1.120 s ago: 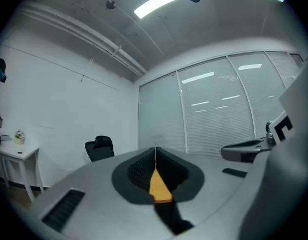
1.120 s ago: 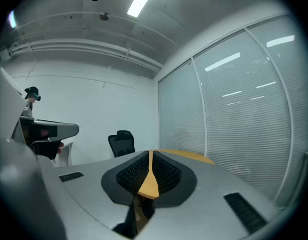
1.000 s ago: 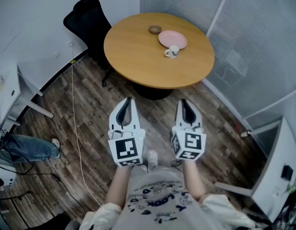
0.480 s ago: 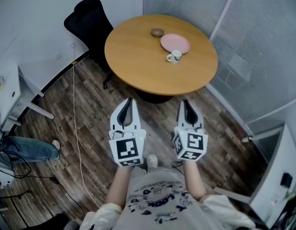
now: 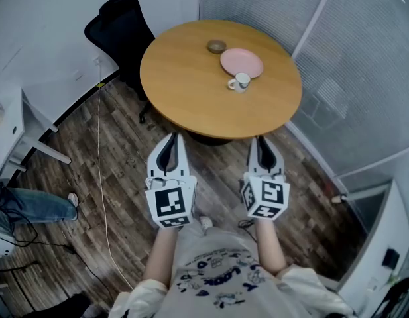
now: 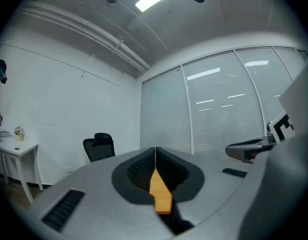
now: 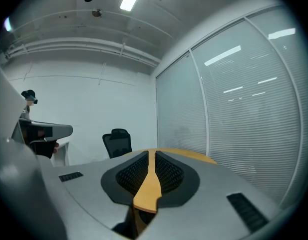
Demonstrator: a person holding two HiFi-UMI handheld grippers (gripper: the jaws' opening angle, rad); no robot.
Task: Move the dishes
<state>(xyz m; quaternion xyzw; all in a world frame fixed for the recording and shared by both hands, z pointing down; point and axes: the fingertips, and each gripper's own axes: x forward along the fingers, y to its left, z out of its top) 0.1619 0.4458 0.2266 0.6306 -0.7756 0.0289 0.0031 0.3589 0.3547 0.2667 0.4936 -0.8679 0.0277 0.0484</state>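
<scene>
1. My left gripper [image 5: 172, 138] and right gripper [image 5: 260, 140]: grey moulded shells with ribbed black pads. Both pairs of jaws are pressed together, pinching nothing, just short of the table.
2. Table [image 5: 191, 91]: round, smooth wood top. Its base is mostly hidden underneath.
3. On the table's far right part:
   - white cup [image 5: 239, 81], contents I cannot make out
   - flat pink plate [image 5: 242, 63]
   - small brown bowl [image 5: 217, 46]
4. Black chair [image 5: 118, 28]: behind the table's left edge.
</scene>
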